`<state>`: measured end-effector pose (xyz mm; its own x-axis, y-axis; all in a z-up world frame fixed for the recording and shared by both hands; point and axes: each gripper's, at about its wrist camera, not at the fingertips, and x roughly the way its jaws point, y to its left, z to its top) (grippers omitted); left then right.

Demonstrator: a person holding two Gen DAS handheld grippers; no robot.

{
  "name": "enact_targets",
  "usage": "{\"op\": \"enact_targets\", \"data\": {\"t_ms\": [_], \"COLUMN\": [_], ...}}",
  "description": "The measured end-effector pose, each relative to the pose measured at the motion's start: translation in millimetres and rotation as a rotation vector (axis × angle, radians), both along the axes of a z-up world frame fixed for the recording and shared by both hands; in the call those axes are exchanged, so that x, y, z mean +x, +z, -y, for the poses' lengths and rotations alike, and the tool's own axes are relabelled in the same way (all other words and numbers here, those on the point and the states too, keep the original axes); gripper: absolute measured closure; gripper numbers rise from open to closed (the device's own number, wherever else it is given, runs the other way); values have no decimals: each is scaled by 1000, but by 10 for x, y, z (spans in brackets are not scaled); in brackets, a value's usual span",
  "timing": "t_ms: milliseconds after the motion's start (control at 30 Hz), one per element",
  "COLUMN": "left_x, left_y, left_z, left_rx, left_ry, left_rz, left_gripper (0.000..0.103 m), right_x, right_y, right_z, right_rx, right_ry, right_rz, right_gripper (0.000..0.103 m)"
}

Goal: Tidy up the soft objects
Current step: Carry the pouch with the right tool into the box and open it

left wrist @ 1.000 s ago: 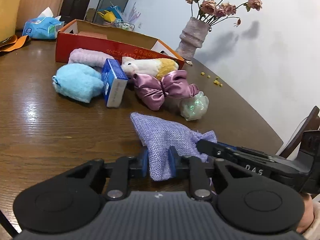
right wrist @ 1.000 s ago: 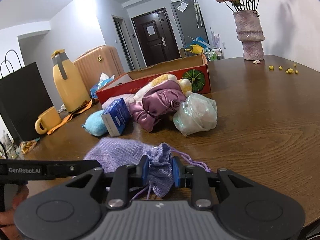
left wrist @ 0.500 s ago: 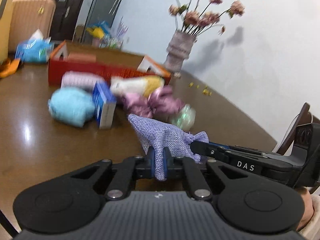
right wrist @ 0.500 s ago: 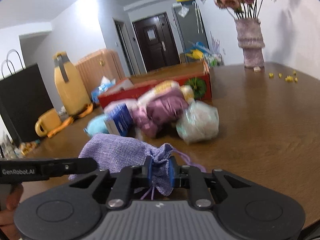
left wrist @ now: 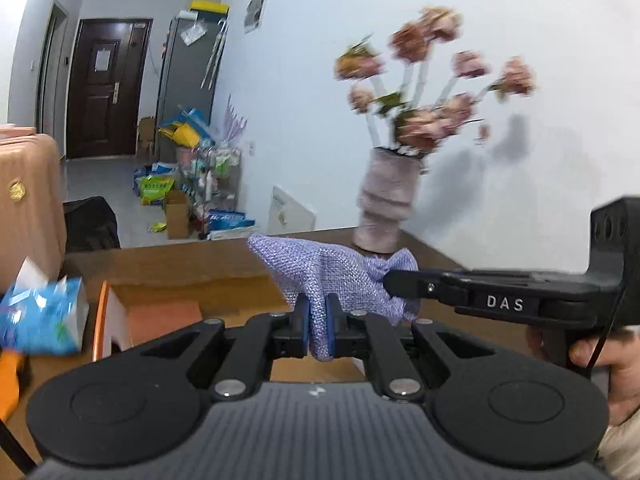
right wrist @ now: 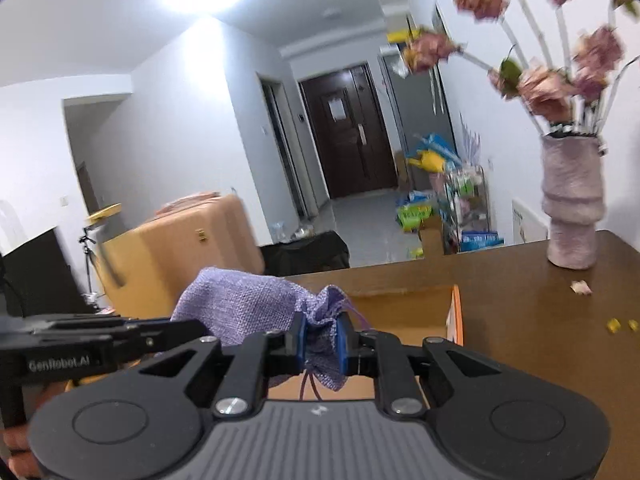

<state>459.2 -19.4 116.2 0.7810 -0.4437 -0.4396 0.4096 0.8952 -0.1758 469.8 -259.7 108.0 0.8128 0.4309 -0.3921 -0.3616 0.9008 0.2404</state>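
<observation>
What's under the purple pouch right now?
The purple pouch, pinched by the left gripper and the right gripper, hangs over the open cardboard box. Only bare box floor shows; the part straight beneath is hidden by the gripper bodies.

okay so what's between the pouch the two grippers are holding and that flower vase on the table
In the right wrist view, the open cardboard box sits just beyond the purple pouch; past it, only bare table reaches the vase, apart from some small crumbs.
</observation>
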Motion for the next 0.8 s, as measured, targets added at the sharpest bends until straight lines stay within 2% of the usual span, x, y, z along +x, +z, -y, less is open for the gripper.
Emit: {"op": "enact_targets", "data": {"t_ms": [100, 167, 300, 400, 467, 533, 567, 600, 633, 733, 800], "left_x": [730, 1155, 1657, 1807, 1871, 1879, 1874, 1858, 1834, 1762, 1666], "left_y": [-185, -421, -899, -1106, -1167, -1173, -1165, -1148, -1131, -1008, -871], "left_z": [46, 95, 188, 208, 183, 141, 130, 121, 108, 114, 69], "left_rx": [44, 74, 176, 222, 217, 209, 210, 215, 221, 233, 241], "left_ry": [11, 21, 52, 78, 75, 65, 63, 65, 66, 72, 99], "left_rz": [-84, -164, -259, -276, -304, -300, -291, -276, -263, -239, -223], "left_gripper": [95, 94, 94, 91, 90, 84, 76, 65, 60, 57, 57], "right_x": [719, 1133, 1681, 1874, 1954, 1997, 2007, 2008, 2030, 1982, 1877], "right_y": [-109, -272, -728, -963, -1038, -1075, -1077, -1065, -1056, -920, -767], "right_z": [-125, -219, -428, -535, -550, -549, -556, -551, -528, -486, -426], "right_rx": [-58, -108, -197, -218, -214, -213, -220, -218, -213, -206, -201], "right_ry": [-19, -30, -31, -24, -10, -17, -19, -21, -23, -39, -50], "right_rz": [-91, -160, -279, -340, -383, -404, -405, -402, -399, -379, -352], "right_gripper": [88, 88, 88, 87, 84, 81, 78, 77, 74, 64, 64]}}
